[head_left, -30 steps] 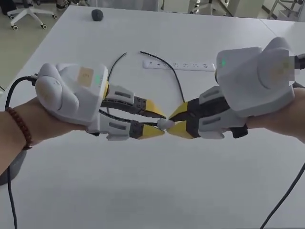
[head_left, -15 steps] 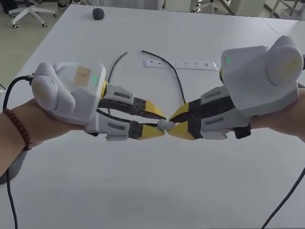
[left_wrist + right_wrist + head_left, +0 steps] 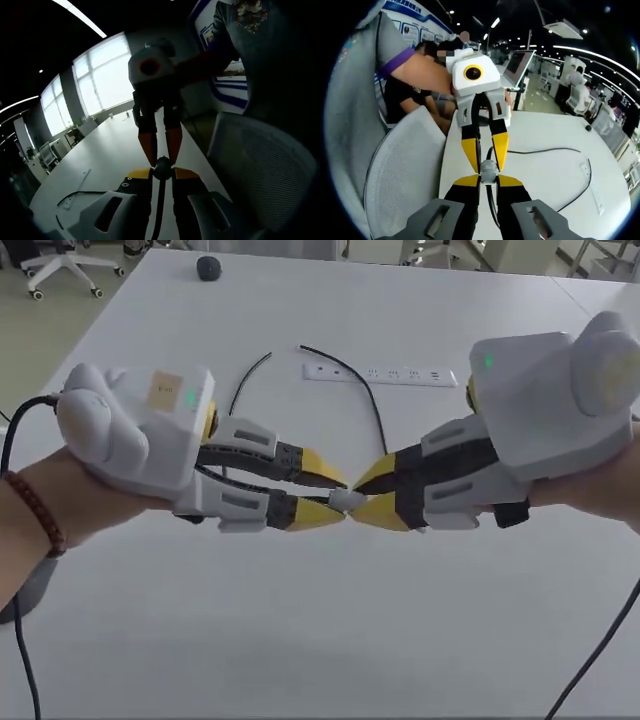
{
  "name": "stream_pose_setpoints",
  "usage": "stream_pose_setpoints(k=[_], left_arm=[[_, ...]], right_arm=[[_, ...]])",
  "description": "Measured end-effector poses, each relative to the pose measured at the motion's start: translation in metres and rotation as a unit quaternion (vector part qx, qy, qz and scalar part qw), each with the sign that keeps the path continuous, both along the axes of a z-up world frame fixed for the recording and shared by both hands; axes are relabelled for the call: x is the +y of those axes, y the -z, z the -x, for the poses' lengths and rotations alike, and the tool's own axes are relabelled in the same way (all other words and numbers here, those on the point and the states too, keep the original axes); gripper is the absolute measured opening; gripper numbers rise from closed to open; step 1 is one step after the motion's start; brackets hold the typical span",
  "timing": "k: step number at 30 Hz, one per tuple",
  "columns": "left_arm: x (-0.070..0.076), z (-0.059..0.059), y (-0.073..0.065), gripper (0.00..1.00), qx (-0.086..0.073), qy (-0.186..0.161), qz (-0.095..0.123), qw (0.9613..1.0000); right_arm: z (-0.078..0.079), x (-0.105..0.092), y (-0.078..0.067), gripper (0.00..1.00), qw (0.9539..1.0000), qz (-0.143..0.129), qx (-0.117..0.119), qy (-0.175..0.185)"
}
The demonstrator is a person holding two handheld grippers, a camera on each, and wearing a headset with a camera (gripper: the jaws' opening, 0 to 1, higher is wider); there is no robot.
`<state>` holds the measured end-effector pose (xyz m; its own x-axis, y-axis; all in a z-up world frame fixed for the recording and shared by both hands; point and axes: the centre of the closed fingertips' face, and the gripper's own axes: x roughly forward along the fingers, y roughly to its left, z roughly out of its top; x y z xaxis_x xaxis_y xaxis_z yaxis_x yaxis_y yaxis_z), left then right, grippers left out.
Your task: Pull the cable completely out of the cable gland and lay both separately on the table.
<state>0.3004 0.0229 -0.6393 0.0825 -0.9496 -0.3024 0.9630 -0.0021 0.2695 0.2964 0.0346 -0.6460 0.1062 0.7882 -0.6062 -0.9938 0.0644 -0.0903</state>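
Between jaws, cable gland [image 3: 345, 502] seems half-hidden.

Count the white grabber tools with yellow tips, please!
2. The left white-and-yellow hand-held gripper is on the left of the head view, the right hand-held gripper on the right; their tips meet at the small pale plastic cable gland.

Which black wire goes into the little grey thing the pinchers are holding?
The thin cable, which curves past the white power strip and into the cable gland. The two thicker cords run off toward the person instead.
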Motion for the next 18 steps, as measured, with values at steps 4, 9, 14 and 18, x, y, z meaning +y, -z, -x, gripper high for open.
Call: stream_pose_setpoints(k=[4,9,14,18], left_arm=[[-0.0009,-0.0021,0.0002,0.15,0.004,-0.004,0.002,1.0],[-0.0022,-0.0045,0.0004,0.15,0.007,-0.012,0.003,0.9999],[-0.0027,-0.0071,-0.0023,0.15,0.008,-0.019,0.007,0.9998],[-0.0028,-0.0074,-0.0045,0.15,0.001,-0.015,0.008,0.9998]], right_arm=[[-0.0014,-0.0009,0.0006,0.07,1.0,0.003,-0.003,0.001],[-0.0042,-0.0025,0.0005,0.07,0.9999,0.007,-0.013,0.001],[-0.0069,-0.0029,-0.002,0.08,0.9996,0.011,-0.024,0.002],[-0.0079,-0.0036,-0.0034,0.09,0.9999,0.002,-0.009,0.006]])
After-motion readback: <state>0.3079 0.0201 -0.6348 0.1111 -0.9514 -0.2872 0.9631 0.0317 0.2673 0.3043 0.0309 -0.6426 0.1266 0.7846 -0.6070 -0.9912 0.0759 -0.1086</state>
